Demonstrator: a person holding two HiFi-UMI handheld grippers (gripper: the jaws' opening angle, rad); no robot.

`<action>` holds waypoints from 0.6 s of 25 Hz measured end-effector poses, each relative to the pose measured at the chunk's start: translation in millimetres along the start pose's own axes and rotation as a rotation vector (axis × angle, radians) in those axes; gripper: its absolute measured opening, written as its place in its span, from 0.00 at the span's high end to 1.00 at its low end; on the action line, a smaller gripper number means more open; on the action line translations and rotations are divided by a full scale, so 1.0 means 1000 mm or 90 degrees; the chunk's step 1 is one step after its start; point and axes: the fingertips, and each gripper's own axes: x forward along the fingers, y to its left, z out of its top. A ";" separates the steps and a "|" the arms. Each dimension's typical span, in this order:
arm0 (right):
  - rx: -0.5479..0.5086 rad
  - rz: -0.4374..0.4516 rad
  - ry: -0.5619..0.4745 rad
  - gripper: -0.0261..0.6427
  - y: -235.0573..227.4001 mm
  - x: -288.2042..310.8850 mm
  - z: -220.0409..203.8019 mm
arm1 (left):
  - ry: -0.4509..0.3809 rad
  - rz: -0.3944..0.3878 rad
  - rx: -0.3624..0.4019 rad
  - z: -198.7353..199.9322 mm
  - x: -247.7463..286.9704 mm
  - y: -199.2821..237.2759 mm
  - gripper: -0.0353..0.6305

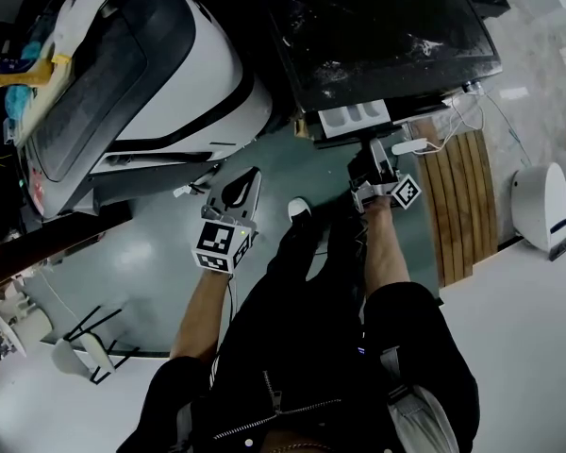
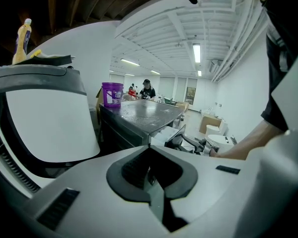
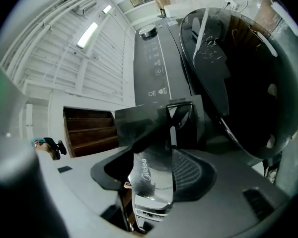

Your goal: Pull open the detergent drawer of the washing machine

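Observation:
The dark washing machine [image 1: 377, 26] stands at the top of the head view. Its detergent drawer [image 1: 356, 118] sticks out from the front, with white compartments showing. My right gripper [image 1: 373, 154] reaches up to the drawer's front. In the right gripper view the silver drawer front [image 3: 151, 182] with its brand lettering sits between the two pads of the right gripper [image 3: 154, 157], which close on it. Above it are the control panel [image 3: 156, 73] and the dark door glass [image 3: 248, 83]. My left gripper [image 1: 238, 189] hangs to the left over the floor, its left gripper tips [image 2: 150, 155] shut on nothing.
A white appliance [image 1: 170, 74] with a dark lid stands at the left, gloves and a yellow bottle [image 1: 19, 69] on it. A wooden slat board [image 1: 462, 196] and a white round device [image 1: 542, 206] lie right. A purple bucket [image 2: 112, 93] sits on the machine's top. The person's shoe [image 1: 300, 208] is below the drawer.

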 end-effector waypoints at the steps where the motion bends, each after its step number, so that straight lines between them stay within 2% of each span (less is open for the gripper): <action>1: -0.001 -0.001 0.000 0.62 0.001 -0.003 -0.001 | 0.000 -0.003 0.001 0.001 0.000 -0.002 0.92; 6: -0.005 -0.021 0.009 0.64 0.001 -0.014 -0.003 | -0.004 -0.010 0.007 0.005 0.001 -0.003 0.92; 9: -0.006 -0.053 0.015 0.82 -0.002 -0.026 -0.008 | -0.004 -0.013 0.010 0.007 0.001 -0.003 0.92; 11: -0.013 -0.030 0.022 0.95 0.011 -0.031 -0.010 | -0.003 -0.016 0.011 0.007 0.001 -0.003 0.92; 13: -0.042 -0.027 0.043 0.95 0.020 -0.027 -0.012 | -0.005 -0.020 0.012 0.007 0.003 -0.002 0.92; 15: -0.069 -0.052 0.077 0.95 0.021 -0.022 -0.017 | -0.006 -0.024 0.012 0.006 0.005 -0.003 0.92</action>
